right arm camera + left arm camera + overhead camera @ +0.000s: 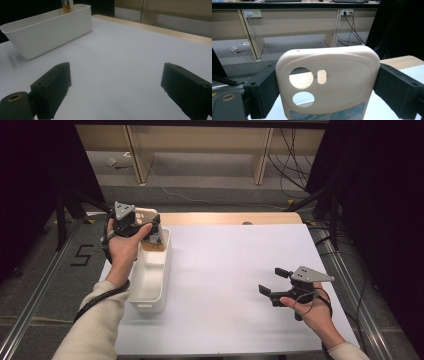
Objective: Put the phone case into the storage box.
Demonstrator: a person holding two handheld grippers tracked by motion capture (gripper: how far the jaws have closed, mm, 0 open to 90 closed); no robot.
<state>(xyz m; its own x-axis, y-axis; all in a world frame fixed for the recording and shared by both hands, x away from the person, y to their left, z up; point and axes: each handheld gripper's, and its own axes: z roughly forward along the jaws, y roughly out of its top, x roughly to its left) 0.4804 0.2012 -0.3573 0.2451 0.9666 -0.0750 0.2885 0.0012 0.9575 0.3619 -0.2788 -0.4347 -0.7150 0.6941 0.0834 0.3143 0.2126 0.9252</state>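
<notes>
At the upper left of the high view, the person's left hand (121,251) holds the left gripper (145,225) over the far end of a long white bin (150,282), which sits along the left edge of the white table cover (235,285). The gripper's jaws are clamped on a cream phone case (146,214). In the left gripper view the phone case (328,82) stands upright in the middle of the frame, squeezed at both sides by the black jaws, with two round holes and a small slot at its left and a blue-green pattern along its bottom edge.

At the lower right of the high view, the right hand (312,312) holds the right gripper (273,281) low over the cover, its jaws spread wide with nothing between them. In the right gripper view the bin (50,30) lies at the upper left, with a tan object (67,6) standing up at its far end.
</notes>
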